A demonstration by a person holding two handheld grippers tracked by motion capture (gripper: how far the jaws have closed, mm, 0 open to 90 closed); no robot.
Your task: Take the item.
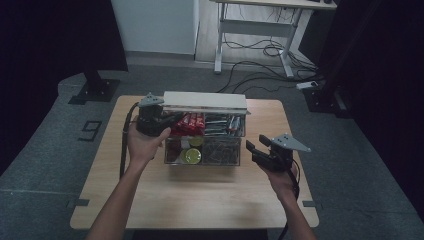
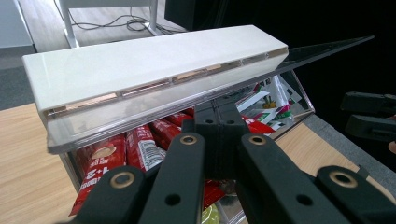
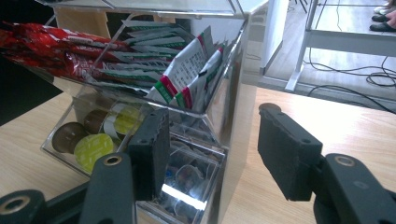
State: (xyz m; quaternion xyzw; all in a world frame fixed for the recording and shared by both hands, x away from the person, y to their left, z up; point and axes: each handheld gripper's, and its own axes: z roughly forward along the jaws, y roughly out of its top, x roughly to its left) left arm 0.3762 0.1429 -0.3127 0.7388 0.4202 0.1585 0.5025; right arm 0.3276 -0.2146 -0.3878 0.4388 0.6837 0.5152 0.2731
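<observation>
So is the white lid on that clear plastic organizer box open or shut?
Open. The white lid is lifted off the clear plastic organizer box, leaving a gap where red sachets show. The left gripper sits under its edge.

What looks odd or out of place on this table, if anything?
Nothing is spilled or broken. The one unusual thing is the lid of the clear box: it is lifted and tilted, with the left gripper just under its front edge. The red sachets and pods stay inside. The right gripper is open beside the box.
</observation>
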